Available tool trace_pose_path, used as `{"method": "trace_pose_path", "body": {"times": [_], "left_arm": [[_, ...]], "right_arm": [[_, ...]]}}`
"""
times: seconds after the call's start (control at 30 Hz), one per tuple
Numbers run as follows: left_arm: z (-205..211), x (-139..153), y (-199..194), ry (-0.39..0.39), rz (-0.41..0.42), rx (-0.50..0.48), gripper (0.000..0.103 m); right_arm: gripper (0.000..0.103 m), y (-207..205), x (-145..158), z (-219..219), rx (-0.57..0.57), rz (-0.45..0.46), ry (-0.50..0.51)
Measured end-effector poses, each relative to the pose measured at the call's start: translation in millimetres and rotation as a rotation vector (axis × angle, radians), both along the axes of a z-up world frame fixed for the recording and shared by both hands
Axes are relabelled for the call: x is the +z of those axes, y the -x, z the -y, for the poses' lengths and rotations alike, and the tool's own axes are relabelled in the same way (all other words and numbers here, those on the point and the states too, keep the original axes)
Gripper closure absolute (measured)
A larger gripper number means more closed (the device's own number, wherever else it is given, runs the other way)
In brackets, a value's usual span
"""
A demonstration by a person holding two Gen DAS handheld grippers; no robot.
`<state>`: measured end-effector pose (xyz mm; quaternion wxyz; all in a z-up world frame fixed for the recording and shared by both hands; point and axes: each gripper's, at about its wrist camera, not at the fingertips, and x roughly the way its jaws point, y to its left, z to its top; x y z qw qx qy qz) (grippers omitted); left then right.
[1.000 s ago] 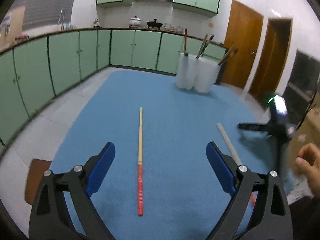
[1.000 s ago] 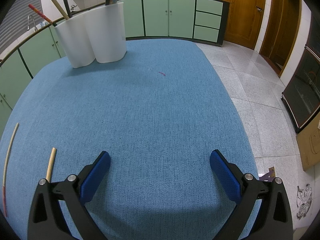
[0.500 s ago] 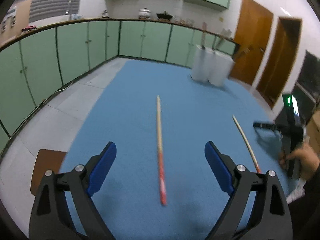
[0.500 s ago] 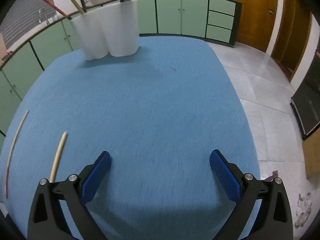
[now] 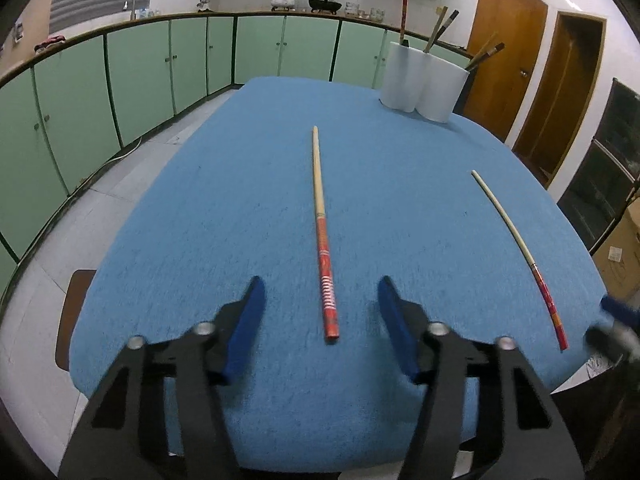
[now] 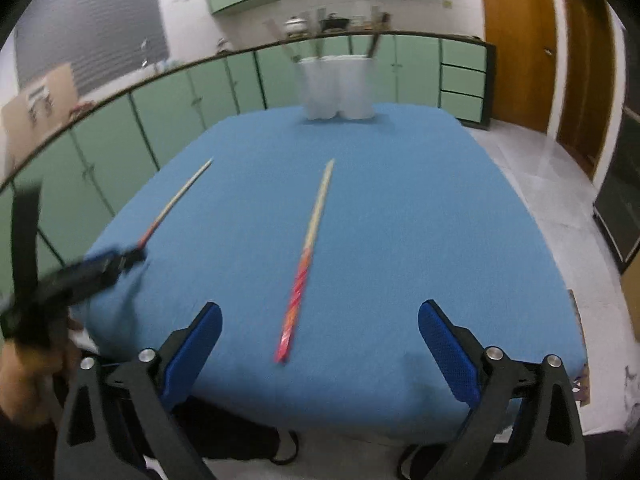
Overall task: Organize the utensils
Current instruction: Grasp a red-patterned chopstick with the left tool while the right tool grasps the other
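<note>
Since a second ago the left gripper (image 5: 322, 300) has come lower and nearer over the blue cloth-covered counter (image 5: 400, 184), and its blue-padded fingers (image 5: 250, 320) have just been closing. They now stand partway in on either side of the red-handled end of the long wooden chopstick with a red patterned handle (image 5: 322, 236), not touching it, so nothing is gripped. That chopstick lies flat on the cloth, pale tip pointing away toward the far end.

The right gripper (image 6: 320, 336) has swung a long way across. Earlier it looked over bare cloth, with the chopsticks at the left edge of its view; now the second pale chopstick with a red handle (image 6: 308, 256) lies straight ahead, its red end between the spread fingers (image 6: 448, 344) but clear of both pads. These fingers have just been narrowing slightly and are released, holding nothing. The right wrist view is blurred.

Both grippers tilt downward toward the counter. In the right wrist view, a hand (image 6: 24, 376) holds the left gripper at the left edge.

The white two-lobed plastic utensil holder (image 5: 424, 80) stands at the far end of the counter with several sticks upright in it, well apart from both chopsticks.
</note>
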<state>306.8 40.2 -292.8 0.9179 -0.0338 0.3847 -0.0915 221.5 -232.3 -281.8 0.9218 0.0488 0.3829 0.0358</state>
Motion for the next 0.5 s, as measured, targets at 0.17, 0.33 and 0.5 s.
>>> {"method": "trace_pose_path", "body": {"times": [0.17,0.33,0.5], "left_arm": [[4,-2,1,-0.015,0.007,0.003,0.066],[10,-3,-2,-0.023,0.002,-0.022,0.096],[12,-2,-1,-0.011,-0.002,-0.03,0.098]], "right_arm": [[0.039,0,-18,-7,-0.018,0.014,0.008],[0.056,-1,-20,1,-0.01,0.051,-0.007],[0.079,-2,-19,16,-0.012,0.051,-0.054]]}}
